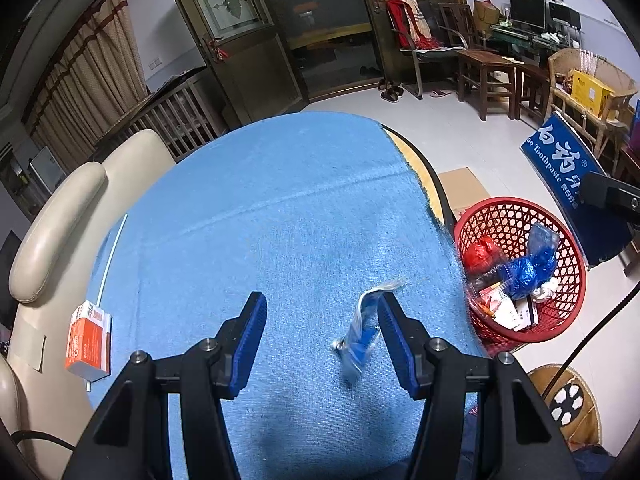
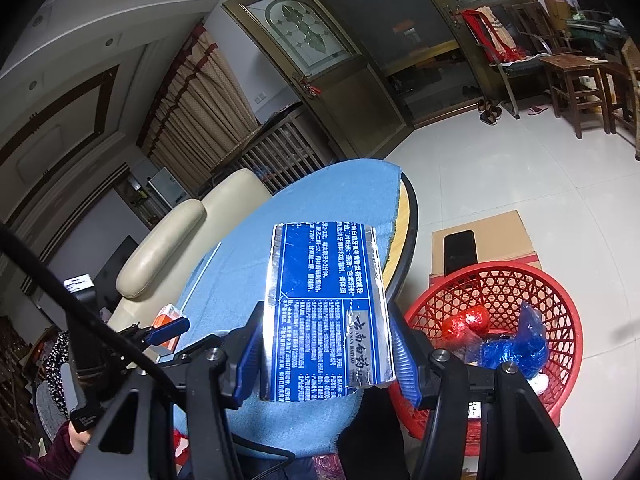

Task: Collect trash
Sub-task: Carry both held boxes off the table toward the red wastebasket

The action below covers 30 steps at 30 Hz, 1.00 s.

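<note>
A small blue-and-white wrapper (image 1: 362,336), blurred, sits on the blue tablecloth (image 1: 280,208) right beside the inner face of one finger of my left gripper (image 1: 322,304). That gripper's jaws stand wide apart and do not press on the wrapper. My right gripper (image 2: 325,316) is shut on a flattened blue toothpaste box (image 2: 320,280) with white print, held upright above the table's near edge. An orange-and-white box (image 1: 88,344) lies at the table's left edge. The red mesh basket (image 1: 560,240) stands on the floor to the right of the table and holds several wrappers and bags.
A cream sofa (image 1: 60,240) runs along the table's left side. A cardboard box (image 2: 504,232) with a black phone (image 2: 460,252) on it stands behind the basket (image 2: 560,300). Wooden chairs (image 1: 488,76) stand far right. A black cable (image 2: 80,312) crosses the lower left.
</note>
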Available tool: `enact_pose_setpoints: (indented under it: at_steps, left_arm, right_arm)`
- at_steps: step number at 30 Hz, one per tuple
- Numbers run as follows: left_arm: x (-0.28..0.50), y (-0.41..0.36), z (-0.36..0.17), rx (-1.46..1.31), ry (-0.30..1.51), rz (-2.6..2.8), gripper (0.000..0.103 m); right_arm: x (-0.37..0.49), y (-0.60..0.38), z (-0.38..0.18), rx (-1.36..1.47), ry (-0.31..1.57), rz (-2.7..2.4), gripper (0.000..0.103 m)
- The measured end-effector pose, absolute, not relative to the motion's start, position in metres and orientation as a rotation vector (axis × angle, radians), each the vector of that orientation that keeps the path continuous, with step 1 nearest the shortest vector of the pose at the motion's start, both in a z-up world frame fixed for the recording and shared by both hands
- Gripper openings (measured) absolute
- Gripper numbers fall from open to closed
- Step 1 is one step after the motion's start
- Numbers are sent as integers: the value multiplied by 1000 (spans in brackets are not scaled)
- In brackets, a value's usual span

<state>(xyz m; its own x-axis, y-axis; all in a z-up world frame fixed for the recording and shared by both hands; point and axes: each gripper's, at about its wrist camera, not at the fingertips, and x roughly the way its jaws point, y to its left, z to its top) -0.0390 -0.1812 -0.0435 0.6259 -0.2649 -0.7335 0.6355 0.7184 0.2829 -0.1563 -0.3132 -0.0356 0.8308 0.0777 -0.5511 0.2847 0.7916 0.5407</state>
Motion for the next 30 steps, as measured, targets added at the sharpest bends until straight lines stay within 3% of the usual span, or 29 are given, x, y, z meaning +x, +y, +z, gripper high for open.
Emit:
enact_pose_setpoints:
  at_steps: [9, 17, 21, 30]
  left_arm:
    - [-20, -169, -51, 515, 764, -537, 59]
    - [10, -148, -71, 347, 971, -580, 60]
    - [-11, -173, -81, 407, 997, -704, 68]
    - [-49, -220, -122, 631, 1016, -833, 69]
  right_arm:
    - [-156, -315, -38, 659, 594, -124, 59]
    - [-155, -316, -44, 666, 608, -133, 59]
    - [-154, -314, -44, 666, 611, -133, 59]
    - [-155, -324, -51, 697, 611, -151, 59]
